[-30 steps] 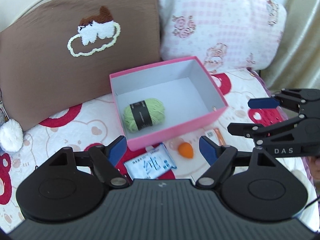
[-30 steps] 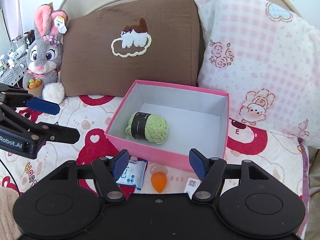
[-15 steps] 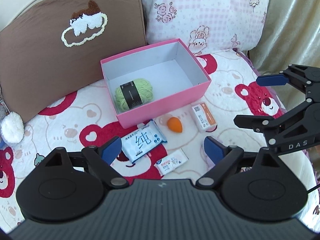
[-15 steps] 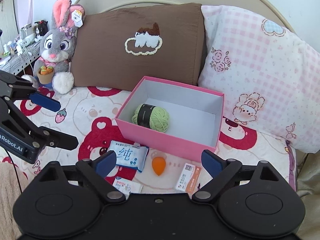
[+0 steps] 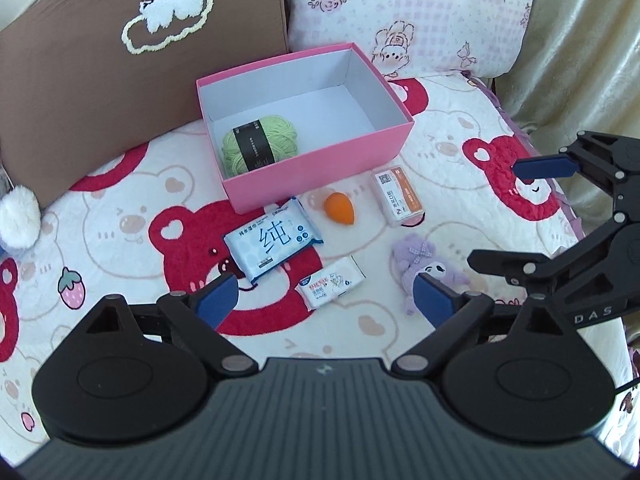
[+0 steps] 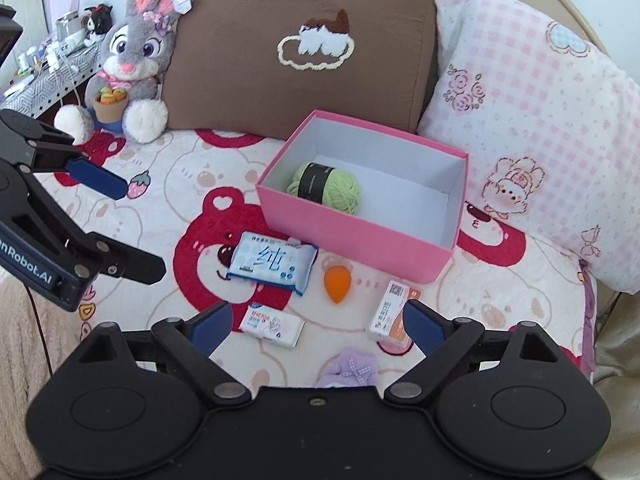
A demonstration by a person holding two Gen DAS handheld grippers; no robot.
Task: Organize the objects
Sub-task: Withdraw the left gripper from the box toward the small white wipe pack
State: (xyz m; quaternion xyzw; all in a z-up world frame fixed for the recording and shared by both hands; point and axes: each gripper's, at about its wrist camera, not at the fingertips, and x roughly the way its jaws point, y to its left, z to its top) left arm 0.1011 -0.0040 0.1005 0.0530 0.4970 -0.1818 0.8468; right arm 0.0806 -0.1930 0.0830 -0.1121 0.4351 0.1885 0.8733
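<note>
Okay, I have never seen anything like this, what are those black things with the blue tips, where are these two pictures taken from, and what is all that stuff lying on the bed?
There is no robot here. A person holds a hand tool in each hand, each ending in a two-fingered claw, with a wide-angle camera looking forward along its fingers. One picture comes from the left claw, the other from the right claw; each also catches the other claw at its edge.

Both look down at a bed with a bear-print cover. On it stands an open pink box with a ball of green yarn inside. In front of the box lie a blue wipes pack, an orange sponge, an orange-and-white carton, a small tissue pack and a purple plush toy.

Both claws stand open, having just been opening, and hold nothing.
</note>
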